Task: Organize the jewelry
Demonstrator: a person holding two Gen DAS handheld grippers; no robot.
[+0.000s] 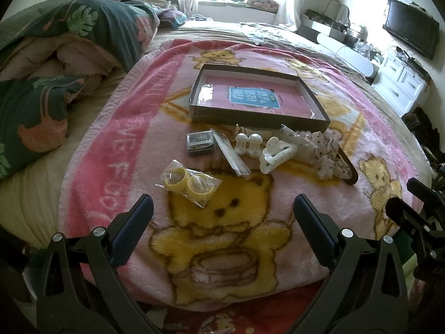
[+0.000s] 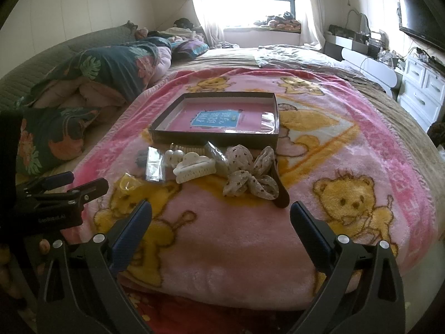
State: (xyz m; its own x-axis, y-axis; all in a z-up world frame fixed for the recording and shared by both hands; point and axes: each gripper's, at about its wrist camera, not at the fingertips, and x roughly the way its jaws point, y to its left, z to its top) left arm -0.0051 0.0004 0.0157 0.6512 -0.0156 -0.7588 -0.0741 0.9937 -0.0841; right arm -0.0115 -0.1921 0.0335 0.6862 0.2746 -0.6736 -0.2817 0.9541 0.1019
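- Left wrist view: the left gripper (image 1: 222, 211) hangs above the near part of a pink bear-print blanket (image 1: 278, 194), its two fingers spread wide with nothing between them.
- Just ahead of its fingertips lies a clear bag of yellow rings (image 1: 189, 185), flat on the blanket.
- Beyond the bag the hair pieces form a loose row: a small dark box (image 1: 200, 143), a clear flat packet (image 1: 230, 153) lying slantwise beside it, a small white claw clip (image 1: 248, 144), a large white claw clip (image 1: 278, 153) and a dotted fabric bow (image 1: 328, 153) on a dark clip.
- Behind the row sits a shallow dark tray (image 1: 250, 115) with a pink floor and a blue label; nothing from the row lies in it.
- The right gripper (image 1: 411, 208) shows at the right edge, fingers apart.
- Right wrist view: the right gripper (image 2: 221, 213) hovers over the blanket (image 2: 361, 153), fingers wide apart and empty.
- The dotted bow (image 2: 250, 175) lies just ahead of it, with the large white clip (image 2: 194, 169) to its left and the tray (image 2: 214, 136) behind.
- The yellow rings (image 2: 128, 185) lie further left, near the left gripper (image 2: 75, 183), whose fingers are parted.
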